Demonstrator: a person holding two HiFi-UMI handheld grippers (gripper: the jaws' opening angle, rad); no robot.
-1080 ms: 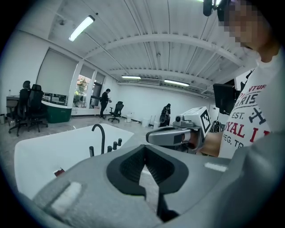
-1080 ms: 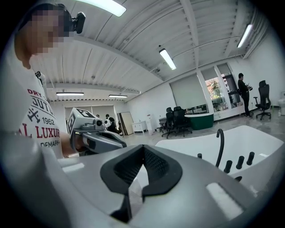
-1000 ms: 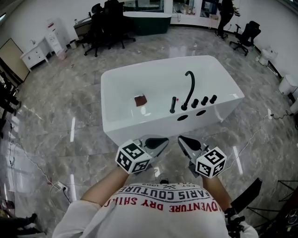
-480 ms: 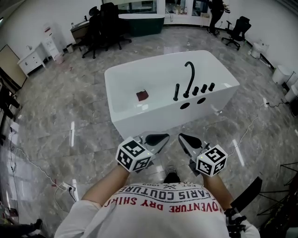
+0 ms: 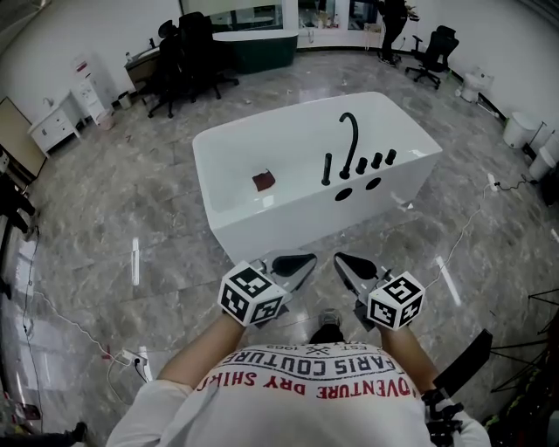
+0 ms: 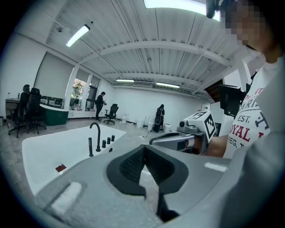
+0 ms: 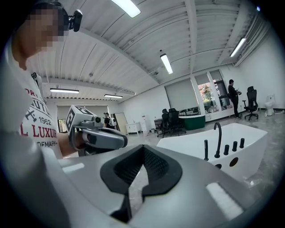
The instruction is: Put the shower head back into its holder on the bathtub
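Note:
The white bathtub (image 5: 262, 218) stands on the marble floor ahead of me. On its right rim a curved black faucet (image 5: 349, 140) rises beside a slim black shower head (image 5: 327, 168), which stands upright to its left, and three black knobs (image 5: 376, 160). A small red thing (image 5: 263, 181) lies inside the tub. My left gripper (image 5: 293, 264) and right gripper (image 5: 354, 264) are held side by side in front of my chest, short of the tub, both shut and empty. The left gripper view shows the shower head (image 6: 90, 147) far off; the right gripper view shows the shower head (image 7: 205, 150) too.
Black office chairs (image 5: 183, 52) and a dark green tub (image 5: 253, 44) stand at the back, where a person (image 5: 393, 26) stands. Cables (image 5: 472, 227) run over the floor at the right, a power strip (image 5: 131, 356) lies at the left. White fixtures (image 5: 524, 131) line the right wall.
The tub sits a little higher and farther off in the head view. Both grippers keep their place before my chest and stay shut.

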